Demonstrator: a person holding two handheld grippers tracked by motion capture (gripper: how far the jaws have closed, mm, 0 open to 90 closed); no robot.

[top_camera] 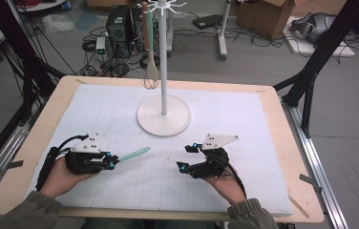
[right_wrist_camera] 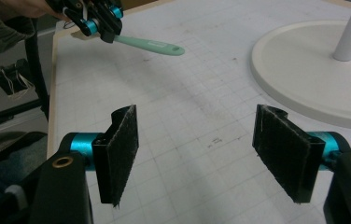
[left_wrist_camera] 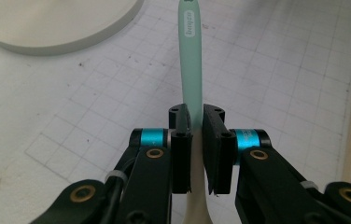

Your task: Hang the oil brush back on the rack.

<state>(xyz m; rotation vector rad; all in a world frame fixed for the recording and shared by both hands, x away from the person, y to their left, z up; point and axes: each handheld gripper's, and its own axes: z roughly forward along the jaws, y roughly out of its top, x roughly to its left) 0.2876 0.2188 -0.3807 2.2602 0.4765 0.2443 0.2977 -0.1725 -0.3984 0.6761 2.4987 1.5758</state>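
left gripper [top_camera: 112, 162] grasping teal handle [top_camera: 134, 154], axis toward upper right, stand base [top_camera: 163, 125] | right gripper [top_camera: 188, 158] released, nearer stand

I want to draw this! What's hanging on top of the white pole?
On the pole hang a wooden spoon and a whisk behind it. The top hooks are cut off by the picture's edge, so anything higher can't be seen.
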